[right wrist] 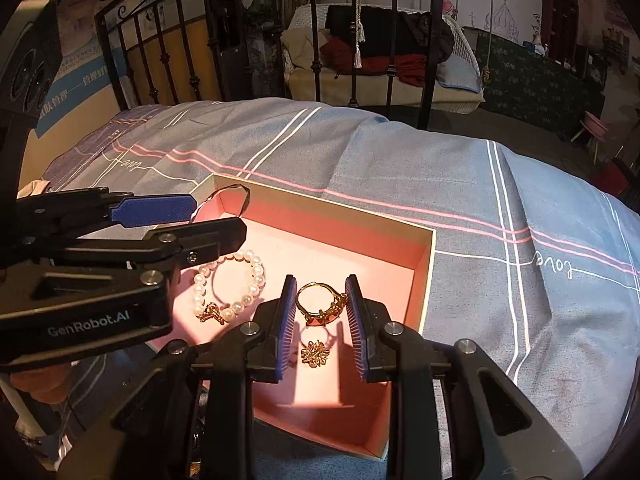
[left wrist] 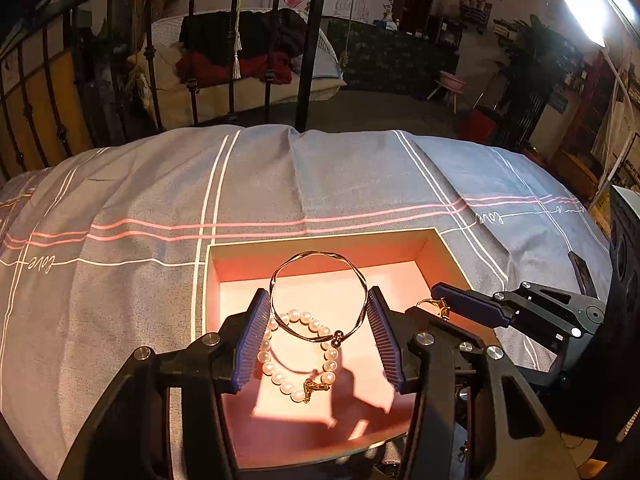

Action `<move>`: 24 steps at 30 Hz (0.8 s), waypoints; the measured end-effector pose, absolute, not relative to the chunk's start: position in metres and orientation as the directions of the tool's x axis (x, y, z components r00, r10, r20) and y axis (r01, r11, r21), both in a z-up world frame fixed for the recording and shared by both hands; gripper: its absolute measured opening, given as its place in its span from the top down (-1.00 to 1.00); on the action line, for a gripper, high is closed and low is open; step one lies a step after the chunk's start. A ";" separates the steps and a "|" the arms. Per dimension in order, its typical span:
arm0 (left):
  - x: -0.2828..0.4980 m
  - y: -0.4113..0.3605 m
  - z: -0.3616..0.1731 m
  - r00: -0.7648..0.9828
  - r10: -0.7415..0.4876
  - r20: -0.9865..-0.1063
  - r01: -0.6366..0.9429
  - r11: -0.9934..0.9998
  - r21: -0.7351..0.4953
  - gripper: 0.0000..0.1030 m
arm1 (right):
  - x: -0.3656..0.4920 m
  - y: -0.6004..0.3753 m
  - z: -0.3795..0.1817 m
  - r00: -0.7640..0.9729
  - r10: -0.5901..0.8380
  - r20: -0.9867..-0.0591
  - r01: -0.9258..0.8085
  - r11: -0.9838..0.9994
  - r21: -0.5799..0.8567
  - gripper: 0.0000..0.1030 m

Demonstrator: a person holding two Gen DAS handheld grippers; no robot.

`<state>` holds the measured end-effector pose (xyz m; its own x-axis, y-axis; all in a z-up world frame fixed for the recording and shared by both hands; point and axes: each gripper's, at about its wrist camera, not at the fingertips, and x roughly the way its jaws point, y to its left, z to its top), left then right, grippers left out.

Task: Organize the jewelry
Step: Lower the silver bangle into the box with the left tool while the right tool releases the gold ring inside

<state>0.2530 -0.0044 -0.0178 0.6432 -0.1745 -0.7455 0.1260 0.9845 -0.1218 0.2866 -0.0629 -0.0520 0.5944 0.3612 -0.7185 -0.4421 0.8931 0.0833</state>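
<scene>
Grippers lower jewelry into box [right wrist: 424, 276]: left gripper [left wrist: 319, 322] clasps bangle [left wrist: 319, 296], right gripper [right wrist: 321, 322] clasps ring [right wrist: 320, 300]; release next.

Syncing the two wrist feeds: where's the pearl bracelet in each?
Left wrist: pearl bracelet lies low centre, on the box floor between the left gripper fingers.
Right wrist: pearl bracelet sits left of centre, beside the left gripper's black body.
Shared landmark: the pink box.
</scene>
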 end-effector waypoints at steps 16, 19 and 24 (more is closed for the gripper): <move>0.272 -0.011 -0.050 0.574 -0.133 -0.808 0.103 0.991 -0.089 0.05 | 0.296 -0.047 -0.075 0.540 0.335 -0.772 -0.461 0.885 0.061 0.50; 0.272 -0.010 -0.050 0.572 -0.128 -0.810 0.099 0.991 -0.087 0.05 | 0.295 -0.045 -0.076 0.541 0.331 -0.773 -0.465 0.884 0.052 0.50; 0.273 -0.009 -0.048 0.567 -0.126 -0.814 0.097 0.992 -0.086 0.04 | 0.294 -0.044 -0.077 0.542 0.330 -0.773 -0.467 0.883 0.049 0.50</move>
